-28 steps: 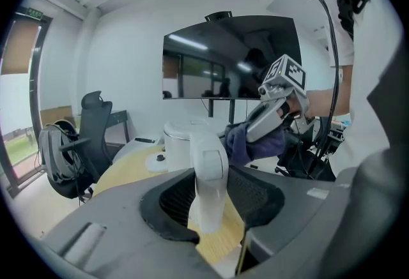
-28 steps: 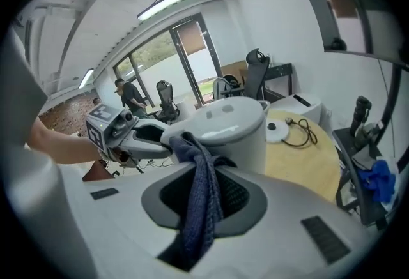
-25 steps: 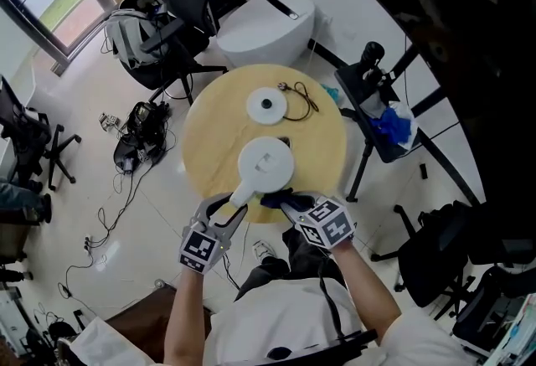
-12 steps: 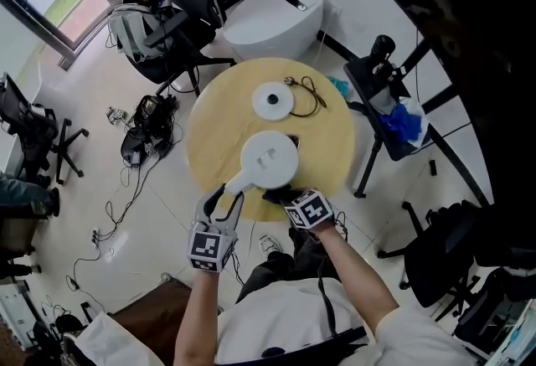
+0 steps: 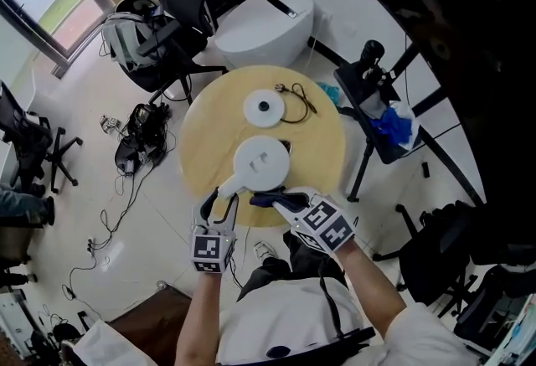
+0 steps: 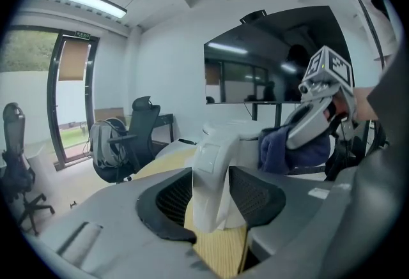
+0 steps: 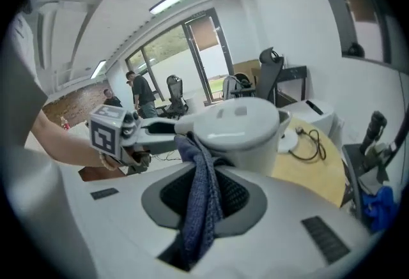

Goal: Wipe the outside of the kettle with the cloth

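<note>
Kettle first: the white plastic electric kettle (image 5: 262,162) stands upright with its lid on, on the round pale-wood surface (image 5: 328,151), slightly toward the surface's 6 o'clock edge. Its curved white handle (image 5: 228,187) juts out toward 7 o'clock.

The left tongs (image 5: 223,202) come in from 6 o'clock and straddle that handle. In the left gripper view the handle fills the gap, and both black ribbed pads lie against its sides. The jaws have just been opening a little (the handle is between them all the same).

The right tongs (image 5: 289,202) sit just beside the left ones, at the kettle's 5 o'clock. They are closed narrow on a dark blue woven cloth (image 7: 201,201), which is pinched between the pads. One end hangs down below them. The other end bunches up against the kettle's wall just under the lid, near where the handle joins the body.

At the kettle's 12 o'clock, apart from it, a flat white round base plate (image 5: 265,107) lies on the surface. A thin black cord (image 5: 298,101) is looped at the plate's 3 o'clock.
</note>
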